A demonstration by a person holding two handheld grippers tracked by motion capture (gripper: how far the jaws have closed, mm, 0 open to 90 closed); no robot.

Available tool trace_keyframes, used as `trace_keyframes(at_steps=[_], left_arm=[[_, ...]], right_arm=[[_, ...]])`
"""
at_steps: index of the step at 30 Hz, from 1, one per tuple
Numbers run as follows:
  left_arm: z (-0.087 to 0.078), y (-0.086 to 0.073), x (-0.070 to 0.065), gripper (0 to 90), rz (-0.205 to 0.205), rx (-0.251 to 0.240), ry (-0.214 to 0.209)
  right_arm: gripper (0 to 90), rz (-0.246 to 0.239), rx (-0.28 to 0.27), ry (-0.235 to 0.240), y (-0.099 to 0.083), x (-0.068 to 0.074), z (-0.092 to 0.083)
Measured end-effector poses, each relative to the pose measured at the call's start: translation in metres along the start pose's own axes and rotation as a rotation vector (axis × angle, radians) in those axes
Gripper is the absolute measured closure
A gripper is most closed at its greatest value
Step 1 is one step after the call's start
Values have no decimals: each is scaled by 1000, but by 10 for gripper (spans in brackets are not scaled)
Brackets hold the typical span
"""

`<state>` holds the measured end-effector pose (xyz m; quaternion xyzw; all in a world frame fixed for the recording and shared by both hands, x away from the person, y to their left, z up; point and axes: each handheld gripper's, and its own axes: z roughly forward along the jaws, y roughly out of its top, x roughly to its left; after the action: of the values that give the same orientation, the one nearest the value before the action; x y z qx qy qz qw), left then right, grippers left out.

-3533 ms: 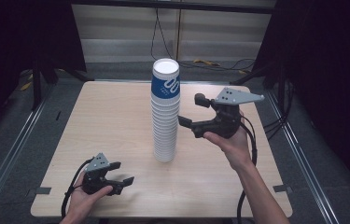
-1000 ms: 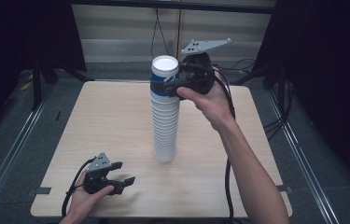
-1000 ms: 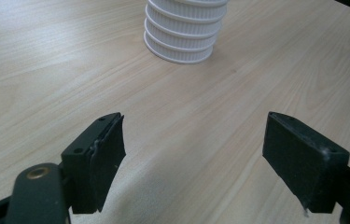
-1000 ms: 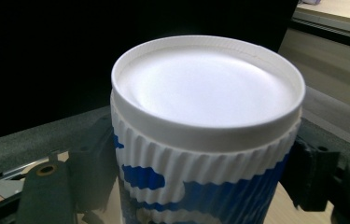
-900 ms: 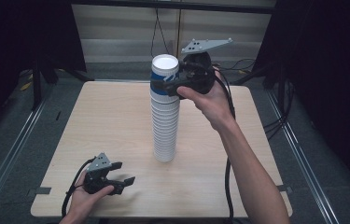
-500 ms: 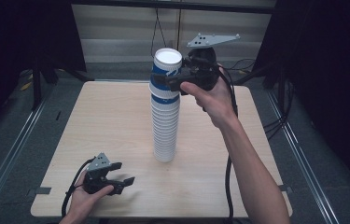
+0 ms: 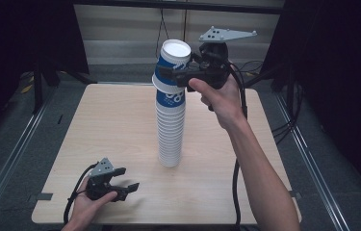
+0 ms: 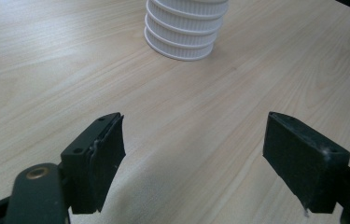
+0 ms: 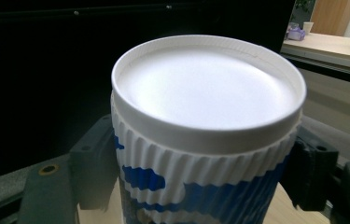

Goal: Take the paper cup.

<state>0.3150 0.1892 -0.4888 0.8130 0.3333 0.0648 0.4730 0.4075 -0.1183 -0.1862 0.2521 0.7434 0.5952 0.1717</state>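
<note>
A tall stack of upside-down ribbed white paper cups (image 7: 170, 137) stands at the table's middle; its lowest rims show in the left gripper view (image 8: 186, 28). The top cup (image 7: 174, 54), white with blue print, is raised a little and tilted off the stack. My right gripper (image 7: 167, 73) is shut on that cup's sides, and its jaws have just closed a little further on it. In the right gripper view the cup (image 9: 205, 93) sits between both jaws of the right gripper (image 9: 205, 177). My left gripper (image 7: 127, 179) rests open on the table at the front left, with nothing between the jaws of the left gripper (image 8: 193, 154).
The light wooden table (image 7: 96, 120) has bare room left and right of the stack. Cables (image 7: 289, 127) trail off its right edge. Dark curtains and metal rails surround it.
My right gripper rose from beside the stack to its top, closed on the top cup, then lifted and tilted it. The left gripper stayed put.
</note>
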Motion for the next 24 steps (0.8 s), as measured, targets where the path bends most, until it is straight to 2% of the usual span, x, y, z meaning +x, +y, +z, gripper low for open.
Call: trace_keyframes(at_steps=[6,13,18,24], left_arm=[[0,0,0,207,-1,-1,-2],[0,0,0,207,1,0,-2],[0,0,0,207,3,4,3],[0,0,1,207,1,3,1]], right_arm=[[252,3,-23,-2,3,-1,-5],[253,-24,-60,-20,5,0,-10],[253,-14,-118,-32,6,-1,-15],[253,-8,-127,-31,6,-4,-22]])
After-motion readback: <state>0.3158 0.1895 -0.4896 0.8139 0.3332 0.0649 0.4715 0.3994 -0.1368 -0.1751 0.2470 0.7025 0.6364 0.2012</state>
